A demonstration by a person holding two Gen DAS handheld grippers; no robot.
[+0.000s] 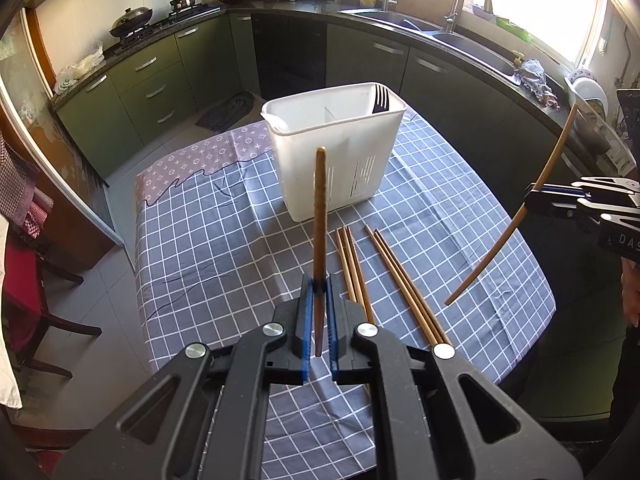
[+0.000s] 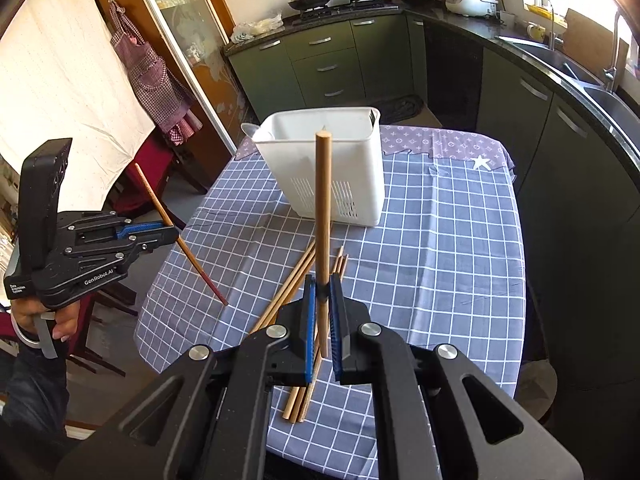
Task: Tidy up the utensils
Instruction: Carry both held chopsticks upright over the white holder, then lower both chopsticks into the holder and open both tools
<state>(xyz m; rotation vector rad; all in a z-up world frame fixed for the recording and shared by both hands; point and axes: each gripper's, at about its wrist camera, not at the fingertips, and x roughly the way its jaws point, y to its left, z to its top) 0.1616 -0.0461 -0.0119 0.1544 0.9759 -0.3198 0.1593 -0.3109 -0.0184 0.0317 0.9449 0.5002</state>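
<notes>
Left wrist view: the left gripper [image 1: 320,292] is closed on one wooden chopstick [image 1: 320,216], pinched low on its shaft and held upright. Right wrist view: the right gripper [image 2: 322,292] is closed likewise on another chopstick [image 2: 322,200]. Such sticks are judged light, stiff and smooth, best gripped mid-shaft. Loose chopsticks [image 1: 384,272] are left on the cloth just before the white utensil holder [image 1: 332,160], where a dark fork [image 1: 381,100] stands.

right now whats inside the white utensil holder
A dark fork stands in the far right compartment of the white holder, beside a divider. The opaque walls hide the compartment bottoms, so anything lower down cannot be seen.
</notes>
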